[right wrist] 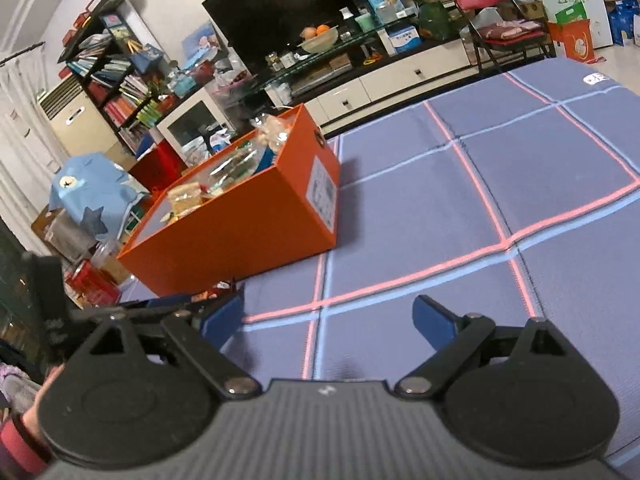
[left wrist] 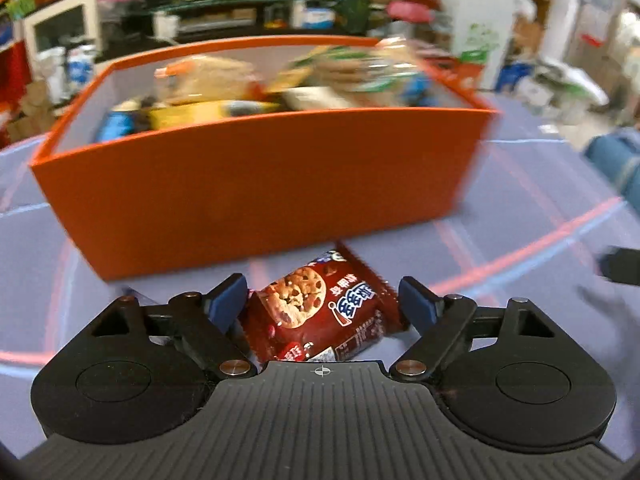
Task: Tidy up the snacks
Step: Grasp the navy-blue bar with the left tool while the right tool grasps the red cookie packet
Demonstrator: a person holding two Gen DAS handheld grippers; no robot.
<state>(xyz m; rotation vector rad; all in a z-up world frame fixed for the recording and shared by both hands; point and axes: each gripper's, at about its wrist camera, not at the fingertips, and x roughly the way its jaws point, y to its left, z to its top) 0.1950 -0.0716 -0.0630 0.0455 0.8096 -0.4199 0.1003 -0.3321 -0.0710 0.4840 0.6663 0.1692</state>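
Cluttered room, blue grid-lined cloth

**Readable print: only on one cookie packet**

A dark red cookie packet carries a picture of a chocolate-chip cookie and large white Chinese characters, seen upside down and too distorted to read with certainty. A white label on the end wall of the orange box holds print too small to make out.
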